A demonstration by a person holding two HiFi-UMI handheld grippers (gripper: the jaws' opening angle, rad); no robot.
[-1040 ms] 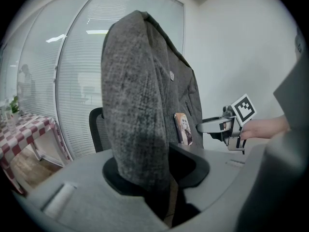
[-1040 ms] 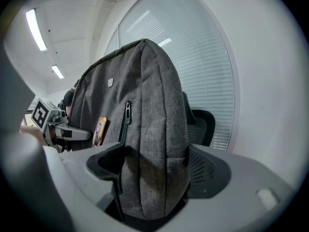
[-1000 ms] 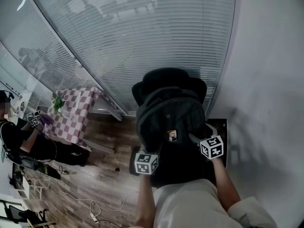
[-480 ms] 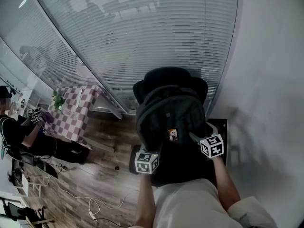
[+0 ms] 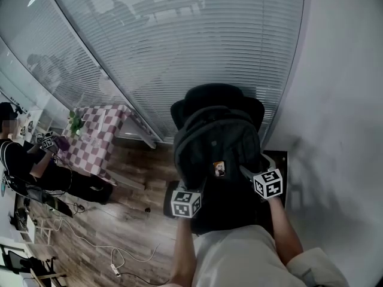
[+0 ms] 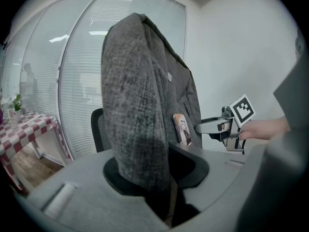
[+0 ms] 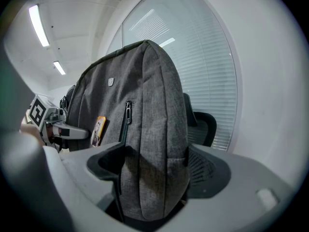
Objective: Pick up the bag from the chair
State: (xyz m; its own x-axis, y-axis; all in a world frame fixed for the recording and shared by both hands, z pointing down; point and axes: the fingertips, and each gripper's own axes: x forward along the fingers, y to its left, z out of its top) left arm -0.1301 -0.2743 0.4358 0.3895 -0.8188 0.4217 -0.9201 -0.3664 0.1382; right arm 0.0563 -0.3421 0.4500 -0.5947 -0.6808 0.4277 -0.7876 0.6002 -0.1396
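We have the bag standing upright on the chair, just in front of the backrest. We judge the grasp made, so only the lift remains. The left gripper has its jaws clamped on the bag's left edge, with the cloth bunched into the gap between them. The right gripper has its jaws set wider, closed on the thicker right side of the bag, which fills the gap from pad to pad. Both grips sit low on the bag, with most of its bulk rising above them.

As we read it, the next move calls for raising both hands together and evenly. That way the bag comes up off the seat without tipping forward or twisting between the two grips.

The bag is a soft backpack in grey woven cloth with a flecked grain. It is rounded at the top, with a dark zip running down the front and a small orange-edged tag on it. The chair is black with a rounded backrest. We expect cloth this soft to sag or creep in the jaws once it bears weight
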